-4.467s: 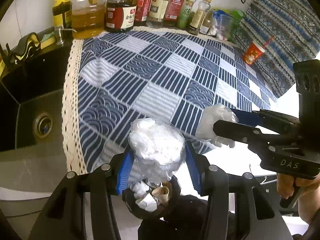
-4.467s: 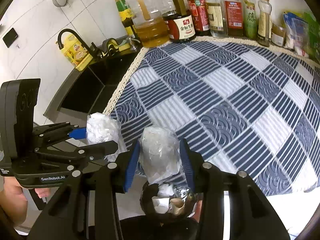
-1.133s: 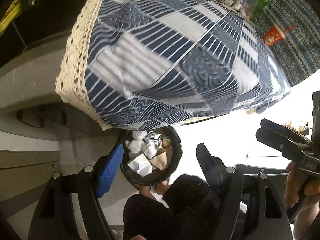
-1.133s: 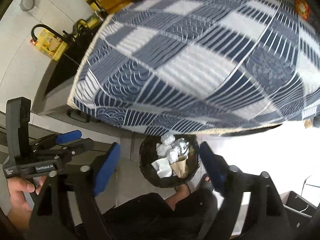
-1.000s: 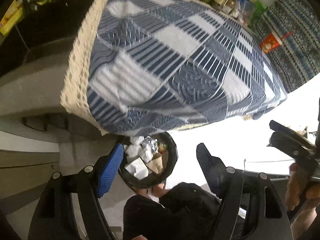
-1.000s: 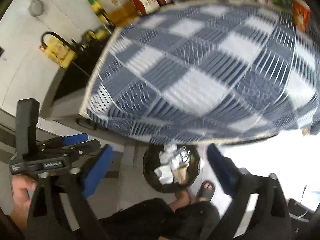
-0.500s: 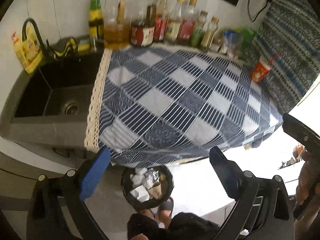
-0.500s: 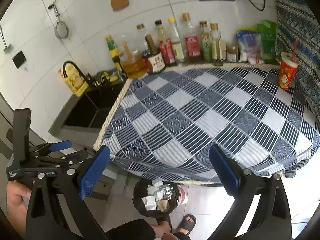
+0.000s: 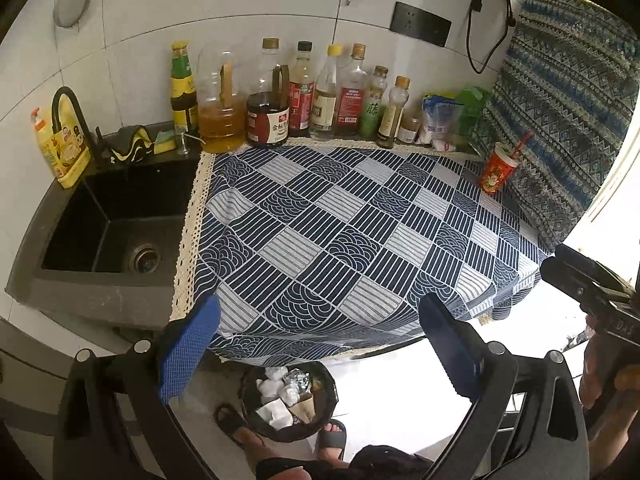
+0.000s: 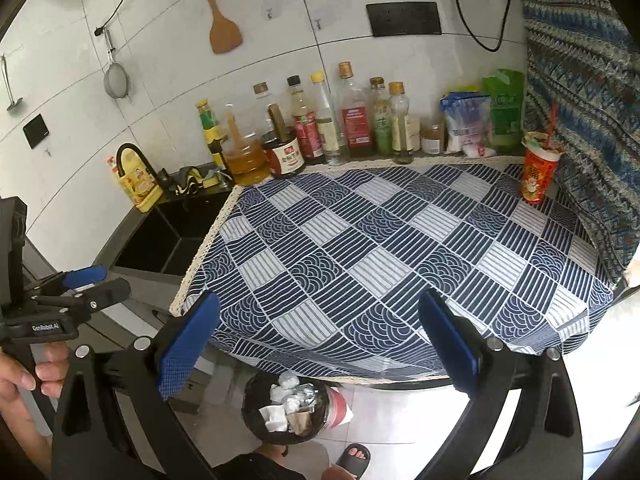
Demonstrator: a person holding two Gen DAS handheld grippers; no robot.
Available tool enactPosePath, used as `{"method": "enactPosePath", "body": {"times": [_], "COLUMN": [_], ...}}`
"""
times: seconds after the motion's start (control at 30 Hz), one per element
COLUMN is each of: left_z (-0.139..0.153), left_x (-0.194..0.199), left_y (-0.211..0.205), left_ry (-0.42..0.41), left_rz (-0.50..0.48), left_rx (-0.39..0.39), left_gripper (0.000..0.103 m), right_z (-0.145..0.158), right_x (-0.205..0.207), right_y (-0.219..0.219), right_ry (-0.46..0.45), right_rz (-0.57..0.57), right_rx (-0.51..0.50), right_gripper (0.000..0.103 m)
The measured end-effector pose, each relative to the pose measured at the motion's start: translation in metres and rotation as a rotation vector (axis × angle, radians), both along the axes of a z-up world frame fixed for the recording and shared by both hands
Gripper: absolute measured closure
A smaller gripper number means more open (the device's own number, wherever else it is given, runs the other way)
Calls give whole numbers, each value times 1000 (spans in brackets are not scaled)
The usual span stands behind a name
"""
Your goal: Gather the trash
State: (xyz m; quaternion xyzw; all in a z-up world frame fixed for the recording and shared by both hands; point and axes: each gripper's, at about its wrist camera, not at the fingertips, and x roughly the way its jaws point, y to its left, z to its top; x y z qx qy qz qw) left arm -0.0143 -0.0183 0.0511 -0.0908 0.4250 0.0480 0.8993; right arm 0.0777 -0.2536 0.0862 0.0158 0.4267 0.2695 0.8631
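The round black trash bin (image 9: 289, 400) stands on the pale tiled floor just below the front edge of the bench, which is covered by a blue-and-white checked cloth (image 9: 340, 232) with a cream lace border. Inside the bin lie crumpled white paper wads (image 9: 276, 406), a bit of shiny foil and a brown paper scrap. A person's feet in dark sandals (image 9: 332, 434) stand right beside the bin.

Seen from the bin, the left tongs (image 9: 320, 344) hang above it and slightly forward, their two blue-padded fingers spread as wide as they go, with nothing between them and nothing touched; the bin shows in the gap beneath them. The right tongs (image 10: 318, 342) hang likewise above the bin (image 10: 286, 408), jaws wide apart and empty, pads clear of everything.

In the right wrist view the left tongs appear off to the bin's left, gripped by a hand (image 10: 28, 368). In the left wrist view the right tongs' black body sits off to the bin's right, also in a hand.

Far from the bin, across the cloth, a red paper cup with a straw (image 10: 538, 172) stands upright near the patterned blue hanging fabric.
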Motion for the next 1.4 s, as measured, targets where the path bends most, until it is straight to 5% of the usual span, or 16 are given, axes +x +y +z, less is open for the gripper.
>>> {"method": "enactPosePath", "body": {"times": [1.4], "left_z": [-8], "left_x": [2], "left_y": [4], "left_ry": [8], "left_rz": [-12], "left_rx": [0], "left_gripper": [7], "right_z": [-9], "right_x": [10], "right_y": [-2], "right_ry": [12], "right_rz": [-32], "right_rx": [-26], "right_gripper": [5]}}
